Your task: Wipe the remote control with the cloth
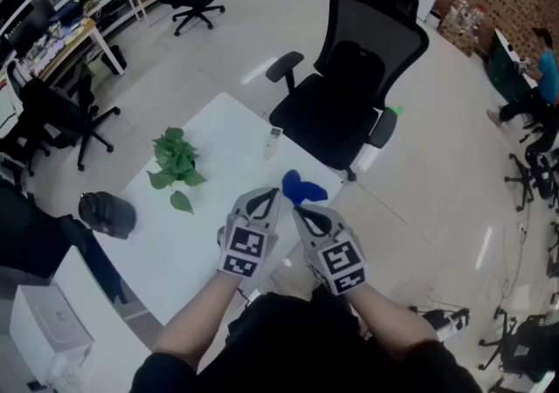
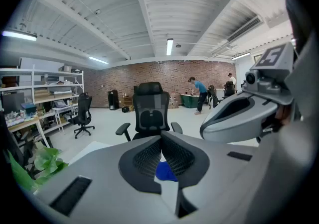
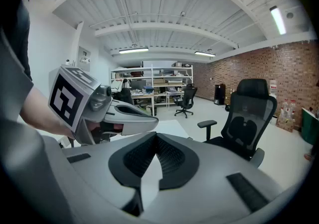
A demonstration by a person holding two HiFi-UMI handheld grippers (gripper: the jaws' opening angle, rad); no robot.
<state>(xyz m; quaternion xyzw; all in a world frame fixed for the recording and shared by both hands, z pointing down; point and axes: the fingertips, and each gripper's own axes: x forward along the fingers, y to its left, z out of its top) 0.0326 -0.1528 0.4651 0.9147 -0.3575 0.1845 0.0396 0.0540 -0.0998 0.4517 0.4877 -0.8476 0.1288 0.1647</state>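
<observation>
My left tool [image 2: 160, 138] and right tool [image 3: 155, 139] hover pressed together, empty; only the head view shows the slim white remote control [image 1: 273, 143] beyond the crumpled blue cloth [image 1: 301, 188].

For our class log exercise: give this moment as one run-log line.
left tool shut, empty | right tool shut, empty | cloth on table | remote untouched

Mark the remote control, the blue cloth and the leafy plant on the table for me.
remote control [image 1: 273, 143]: head view, middle of its body.
blue cloth [image 1: 302, 189]: head view, centre of the bunched fabric.
leafy plant [image 1: 175, 158]: head view, its central leaves.
</observation>
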